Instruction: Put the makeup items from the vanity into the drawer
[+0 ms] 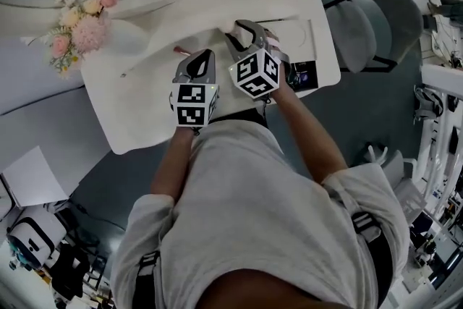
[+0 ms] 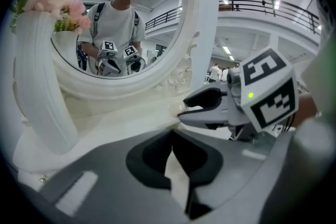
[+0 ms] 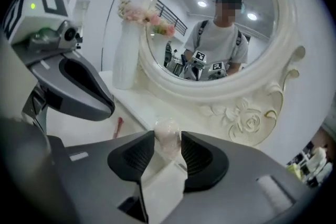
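A small pale pink, translucent round makeup item (image 3: 168, 135) sits between the fingertips of my right gripper (image 3: 167, 145), and both pads touch its sides. It is low over the white vanity top (image 1: 145, 90), just in front of the mirror's carved base; in the head view this gripper (image 1: 242, 31) points at the mirror. A thin red stick (image 3: 119, 126) lies on the top to its left, also seen as a red stick (image 1: 181, 51) ahead of my left gripper (image 1: 201, 61). In its own view the left gripper (image 2: 172, 140) is shut, with nothing between its jaws.
A big oval mirror (image 3: 210, 34) in an ornate white frame stands at the back. A white vase (image 3: 124, 60) of pink flowers (image 1: 76, 7) is at the left. A dark open drawer (image 1: 302, 74) shows at the vanity's right front, with a grey chair (image 1: 376, 32) beyond.
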A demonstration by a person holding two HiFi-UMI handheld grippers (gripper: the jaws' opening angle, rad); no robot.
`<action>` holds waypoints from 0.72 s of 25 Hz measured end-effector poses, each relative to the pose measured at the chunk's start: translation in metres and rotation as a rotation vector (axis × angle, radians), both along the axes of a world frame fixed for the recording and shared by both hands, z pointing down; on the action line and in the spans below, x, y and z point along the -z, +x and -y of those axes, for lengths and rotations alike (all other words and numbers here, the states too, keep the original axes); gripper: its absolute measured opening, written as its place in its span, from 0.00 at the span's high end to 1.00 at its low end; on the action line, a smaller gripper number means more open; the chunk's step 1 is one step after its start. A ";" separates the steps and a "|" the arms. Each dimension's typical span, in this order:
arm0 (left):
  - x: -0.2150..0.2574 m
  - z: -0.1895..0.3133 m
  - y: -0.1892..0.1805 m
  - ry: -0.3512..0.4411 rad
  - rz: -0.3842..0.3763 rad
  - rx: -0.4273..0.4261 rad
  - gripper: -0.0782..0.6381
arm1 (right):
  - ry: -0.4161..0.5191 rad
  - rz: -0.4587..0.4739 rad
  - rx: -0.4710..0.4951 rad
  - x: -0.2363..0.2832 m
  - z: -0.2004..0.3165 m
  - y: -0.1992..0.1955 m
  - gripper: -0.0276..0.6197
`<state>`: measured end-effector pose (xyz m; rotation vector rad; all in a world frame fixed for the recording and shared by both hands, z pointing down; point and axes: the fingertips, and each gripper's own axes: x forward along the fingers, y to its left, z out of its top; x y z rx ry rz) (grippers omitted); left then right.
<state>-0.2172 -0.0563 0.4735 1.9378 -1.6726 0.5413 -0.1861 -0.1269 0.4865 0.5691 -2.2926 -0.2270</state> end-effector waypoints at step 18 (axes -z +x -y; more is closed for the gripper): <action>-0.008 0.023 0.109 -0.025 -0.011 -0.214 0.89 | -0.413 0.293 -0.267 -0.001 -0.027 0.127 0.70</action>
